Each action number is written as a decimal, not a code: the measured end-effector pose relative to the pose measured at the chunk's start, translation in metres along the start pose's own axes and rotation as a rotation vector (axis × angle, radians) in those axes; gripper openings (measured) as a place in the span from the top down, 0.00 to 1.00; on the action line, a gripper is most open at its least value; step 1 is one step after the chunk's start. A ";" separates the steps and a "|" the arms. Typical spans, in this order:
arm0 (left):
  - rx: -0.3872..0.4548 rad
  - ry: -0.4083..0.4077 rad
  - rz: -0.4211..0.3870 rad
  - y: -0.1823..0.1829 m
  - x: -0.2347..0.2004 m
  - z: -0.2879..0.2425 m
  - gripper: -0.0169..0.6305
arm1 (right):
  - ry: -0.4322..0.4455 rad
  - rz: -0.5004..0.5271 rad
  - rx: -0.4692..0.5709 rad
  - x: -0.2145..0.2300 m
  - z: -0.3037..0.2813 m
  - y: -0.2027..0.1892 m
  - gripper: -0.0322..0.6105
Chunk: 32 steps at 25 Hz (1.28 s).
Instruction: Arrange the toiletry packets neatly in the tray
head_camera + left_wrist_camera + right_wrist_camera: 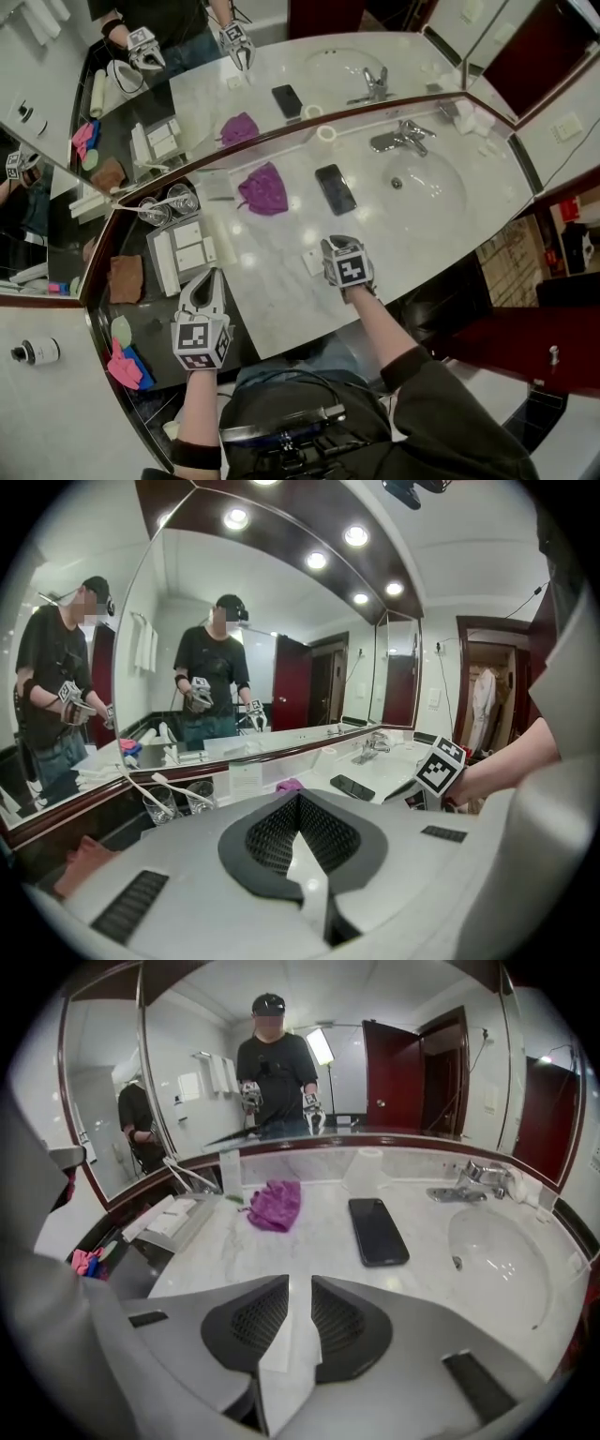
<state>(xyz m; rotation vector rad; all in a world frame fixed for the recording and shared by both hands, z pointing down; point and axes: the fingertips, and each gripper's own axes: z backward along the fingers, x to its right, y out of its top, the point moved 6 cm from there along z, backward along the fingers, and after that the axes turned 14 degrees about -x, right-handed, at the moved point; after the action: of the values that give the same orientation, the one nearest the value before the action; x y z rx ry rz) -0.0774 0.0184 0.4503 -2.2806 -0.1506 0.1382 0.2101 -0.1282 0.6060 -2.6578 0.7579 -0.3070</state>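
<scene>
My right gripper (337,246) (300,1283) hangs over the marble counter's front edge, shut on a thin white toiletry packet (281,1363). In the head view that packet (312,262) sticks out to the gripper's left. The grey tray (173,286) stands on the dark counter section at the left and holds white packets (192,244). Just in front of the tray is my left gripper (208,279) (298,799), shut. A white sliver shows behind its pads; I cannot tell what it is.
A purple cloth (263,189) and a black phone (335,188) lie mid-counter. The sink (422,183) and faucet (398,139) are to the right. Two glasses with toothbrushes (169,204) stand behind the tray. Left of the tray lies a brown cloth (126,278). Mirrors line the back.
</scene>
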 end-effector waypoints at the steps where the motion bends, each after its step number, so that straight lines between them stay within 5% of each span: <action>1: 0.002 0.003 0.000 0.000 -0.004 0.005 0.97 | 0.016 0.017 0.042 -0.010 0.009 0.008 0.82; 15: 0.058 0.083 0.045 -0.015 -0.087 0.065 0.97 | 0.241 0.317 0.495 -0.168 0.108 0.074 0.92; 22: 0.063 0.114 0.096 -0.037 -0.114 0.081 0.97 | 0.312 0.342 0.506 -0.223 0.105 0.073 0.92; 32: 0.090 0.101 0.069 -0.045 -0.134 0.091 0.97 | 0.315 0.363 0.459 -0.261 0.088 0.075 0.92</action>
<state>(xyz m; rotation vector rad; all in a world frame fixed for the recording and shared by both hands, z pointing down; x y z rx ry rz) -0.2256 0.0948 0.4313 -2.1984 -0.0124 0.0644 -0.0162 -0.0213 0.4680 -2.0211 1.0936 -0.7136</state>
